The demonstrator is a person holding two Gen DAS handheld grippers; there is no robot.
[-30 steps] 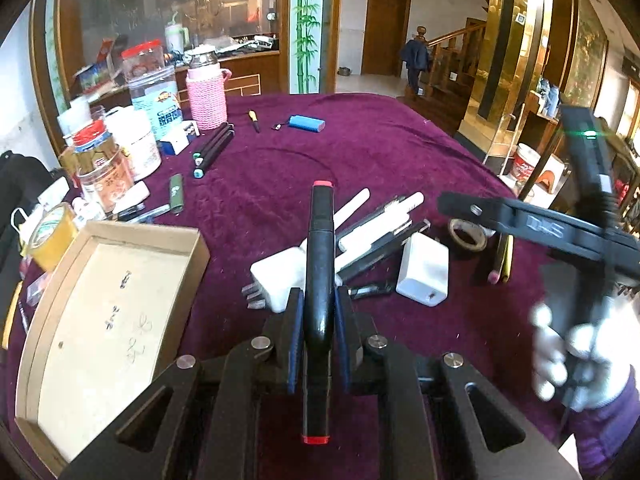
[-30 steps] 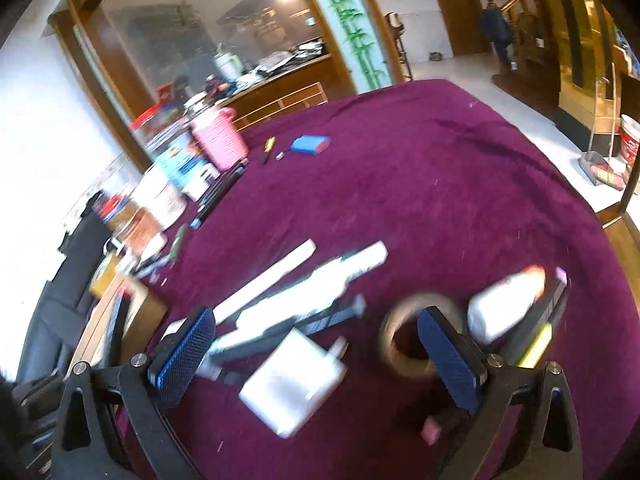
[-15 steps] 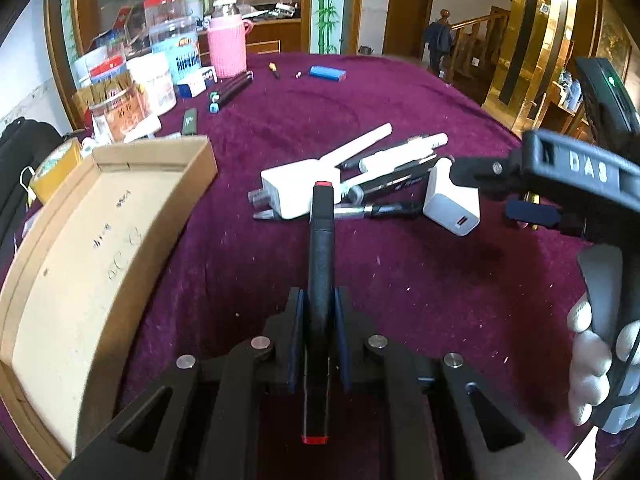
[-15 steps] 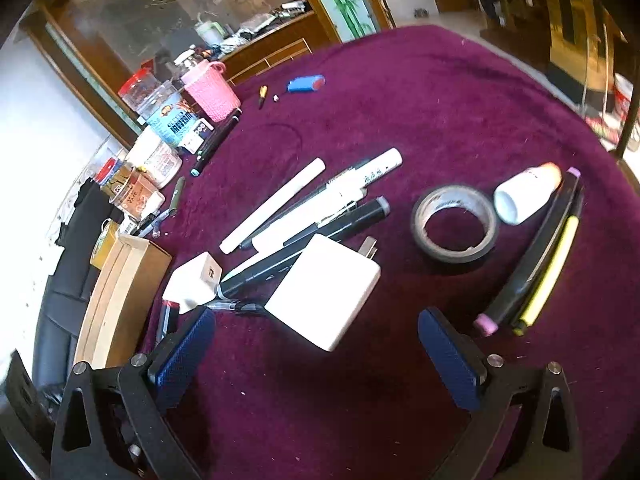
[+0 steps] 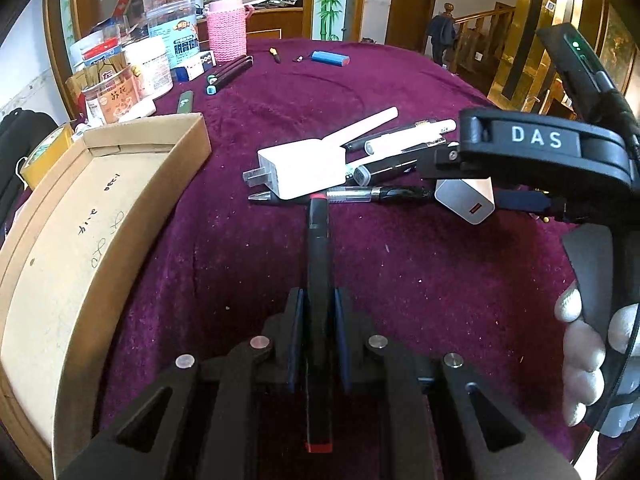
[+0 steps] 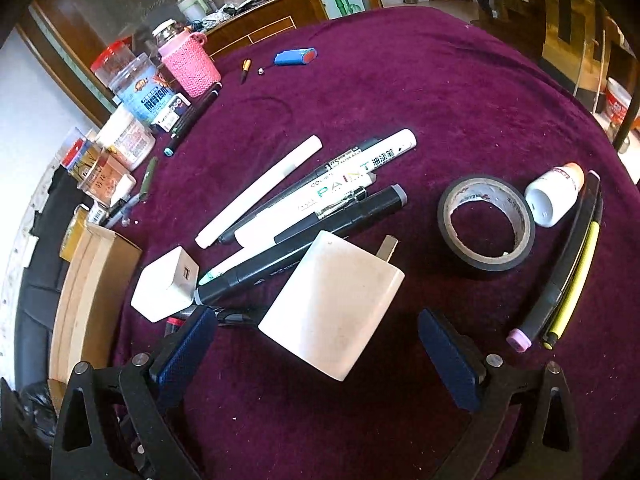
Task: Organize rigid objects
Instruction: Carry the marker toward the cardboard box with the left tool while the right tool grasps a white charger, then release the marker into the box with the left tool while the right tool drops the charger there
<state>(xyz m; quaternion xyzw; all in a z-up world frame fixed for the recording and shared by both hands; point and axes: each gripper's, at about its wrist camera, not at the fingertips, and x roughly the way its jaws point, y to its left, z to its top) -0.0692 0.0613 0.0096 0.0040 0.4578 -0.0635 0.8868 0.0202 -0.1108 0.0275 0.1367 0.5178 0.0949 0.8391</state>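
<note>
While the left tool point(image 5: 319, 312) pinches a marker point(image 5: 318, 240), the right tool point(image 6: 320, 344) gapes beside the charger point(image 6: 332, 304).

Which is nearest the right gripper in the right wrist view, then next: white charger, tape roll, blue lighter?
From the right gripper:
1. White charger, between the open jaws.
2. Tape roll, up and right.
3. Blue lighter, far across the cloth.

Black marker point(image 5: 318, 264) with red ends between blue pads point(image 5: 295, 344); ahead white charger point(image 5: 306, 172); left plain brown cardboard box point(image 5: 60, 240); deep purple velvet cloth point(image 5: 420, 264)
</note>
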